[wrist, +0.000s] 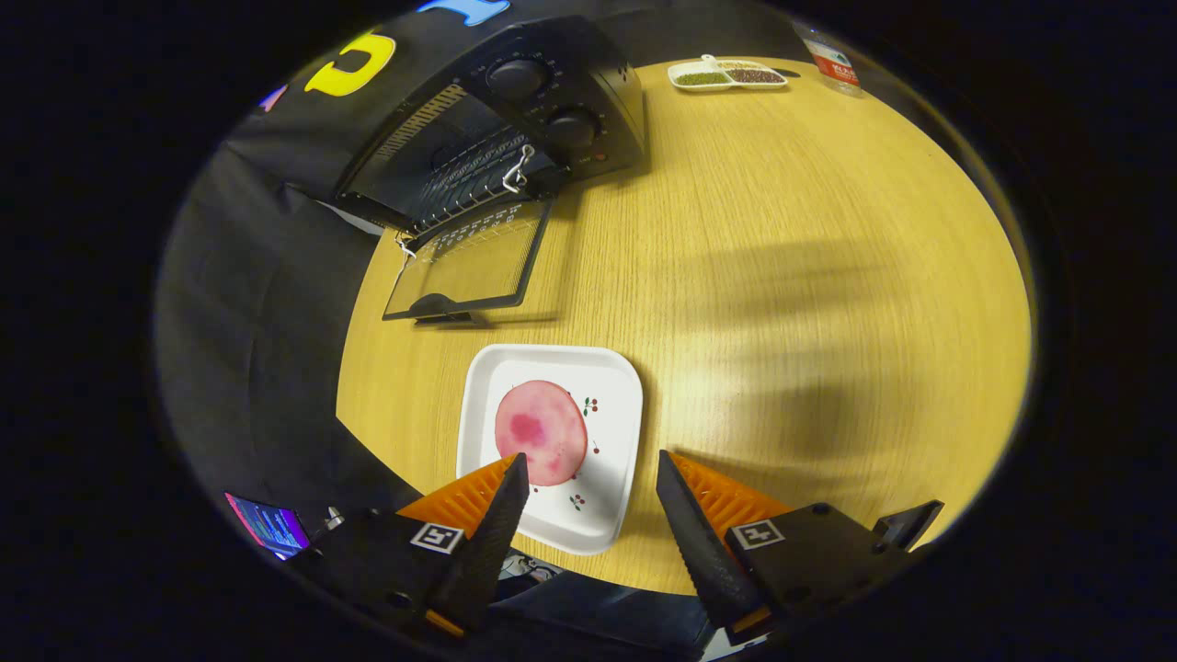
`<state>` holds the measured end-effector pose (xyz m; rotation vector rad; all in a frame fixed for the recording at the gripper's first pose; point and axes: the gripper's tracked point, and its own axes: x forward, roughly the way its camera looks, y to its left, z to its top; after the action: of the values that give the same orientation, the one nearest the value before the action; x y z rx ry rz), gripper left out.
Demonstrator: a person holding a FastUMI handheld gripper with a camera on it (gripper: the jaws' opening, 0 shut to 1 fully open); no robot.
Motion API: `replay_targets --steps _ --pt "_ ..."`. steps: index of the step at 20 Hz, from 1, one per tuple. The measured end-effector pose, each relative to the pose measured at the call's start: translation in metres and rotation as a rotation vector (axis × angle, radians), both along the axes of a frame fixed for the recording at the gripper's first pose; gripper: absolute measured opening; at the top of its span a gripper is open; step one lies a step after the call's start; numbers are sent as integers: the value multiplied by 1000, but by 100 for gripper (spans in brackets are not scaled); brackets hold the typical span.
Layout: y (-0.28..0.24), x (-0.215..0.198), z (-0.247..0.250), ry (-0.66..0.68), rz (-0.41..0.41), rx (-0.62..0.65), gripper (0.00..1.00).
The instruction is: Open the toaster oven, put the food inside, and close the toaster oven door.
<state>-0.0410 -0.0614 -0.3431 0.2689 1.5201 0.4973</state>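
A black toaster oven [552,101] stands at the far side of the round wooden table, its glass door [469,267] folded down flat and open, with the wire rack [460,188] showing inside. Nearer to me lies a white square plate [611,386] with a round pink slice of food [541,430] on it. My gripper [593,469] hovers above the plate's near side, open, with nothing between its fingers. The left fingertip [510,487] overlaps the slice's near edge in the view; the right one is over the table beside the plate.
A white two-part dish [726,75] of green and brown grains and a clear packet [832,60] sit at the table's far edge. The wooden tabletop [782,276] stretches wide to the right. A small lit screen [268,526] is below the table's near left edge.
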Motion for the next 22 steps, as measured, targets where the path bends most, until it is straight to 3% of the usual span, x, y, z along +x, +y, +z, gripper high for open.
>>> replay_targets --steps 6,8,9,10,14,22 --pt "-7 -3 -15 80 20 -26 33" --pt "-15 -3 -19 100 36 -46 33" --pt "-13 -7 -20 108 -4 -39 33" --pt "-10 -7 -26 124 -15 -32 6" --pt "-1 -12 -12 119 -12 8 2" --pt "37 -4 35 81 -229 143 2"
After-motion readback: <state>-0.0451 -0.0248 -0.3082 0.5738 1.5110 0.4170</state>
